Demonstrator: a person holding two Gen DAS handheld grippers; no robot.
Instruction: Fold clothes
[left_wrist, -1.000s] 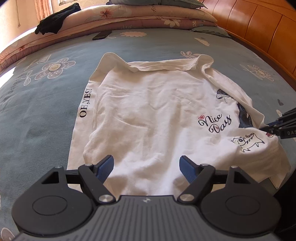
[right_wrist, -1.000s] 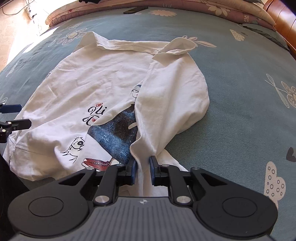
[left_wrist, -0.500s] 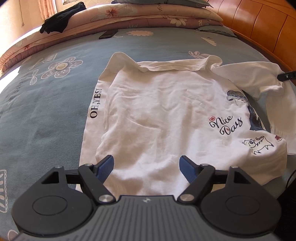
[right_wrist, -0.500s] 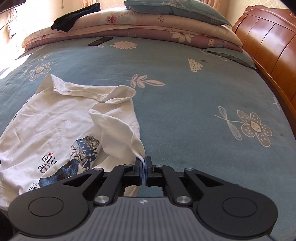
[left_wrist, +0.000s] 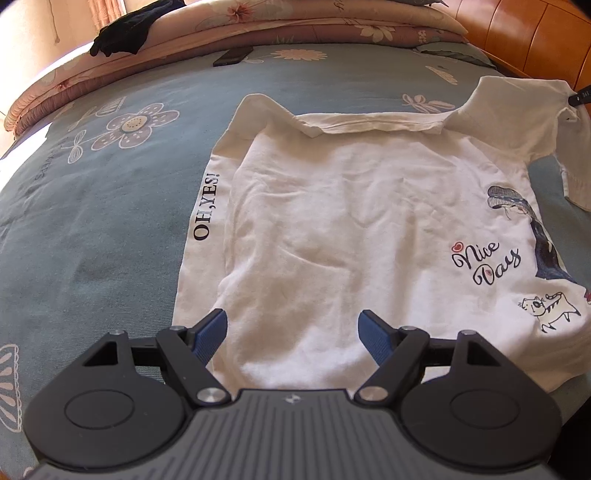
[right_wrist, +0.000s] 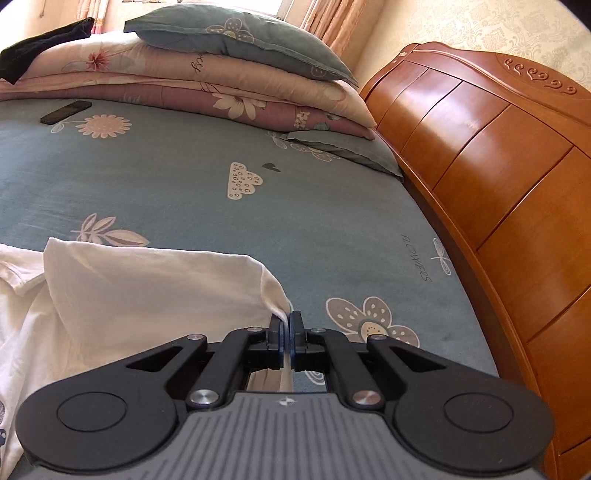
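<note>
- White shirt (left_wrist: 332, 229) lies flat on the blue floral bedsheet (left_wrist: 110, 229), collar toward the stacked quilts (right_wrist: 221, 92).
- "OH,YES!" print on the shirt's left edge; "Nice Day", a cat and a figure print on its right side.
- Left gripper (left_wrist: 293, 334): jaws spread wide, nothing between the blue pads (left_wrist: 210, 334); it hovers over the shirt's near hem.
- Right gripper (right_wrist: 285, 332): jaws clenched on the tip of the sleeve (right_wrist: 166, 291), white cloth pinched between the pads.
- Sleeve is stretched out sideways from the shirt body, over bare sheet, toward the wooden headboard (right_wrist: 498, 155).
- In the left view the right gripper's tip shows at the far right edge, at the sleeve end (left_wrist: 524, 110).
- Dark phone (left_wrist: 233, 56) lies on the sheet near the quilts, well apart from the shirt.
- Black garment (left_wrist: 125, 31) on the quilts; grey-blue pillow (right_wrist: 236, 40) on top of the stack.
</note>
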